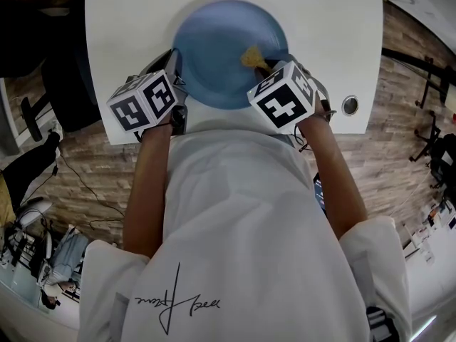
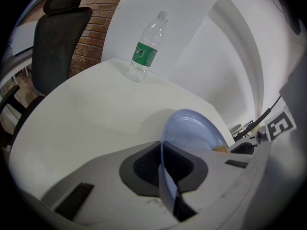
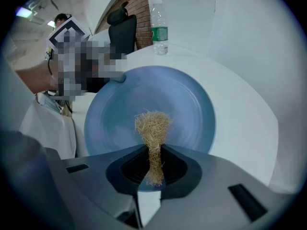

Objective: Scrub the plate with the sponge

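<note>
A round blue plate (image 1: 224, 52) lies on the white table (image 1: 328, 41). My left gripper (image 1: 174, 84) is shut on the plate's left rim; in the left gripper view the plate (image 2: 194, 133) stands edge-on between the jaws of the left gripper (image 2: 165, 169). My right gripper (image 1: 274, 70) is shut on a tan fibrous sponge (image 1: 253, 58), whose tuft rests on the plate's right part. Seen from the right gripper view, the sponge (image 3: 153, 126) sticks out of the right gripper (image 3: 154, 169) over the plate (image 3: 187, 99).
A clear water bottle (image 2: 146, 49) with a green label stands at the table's far side, also visible as the bottle (image 3: 159, 28) in the right gripper view. A black office chair (image 2: 57, 42) stands beside the table. A round grommet (image 1: 349, 105) sits near the table's front right edge.
</note>
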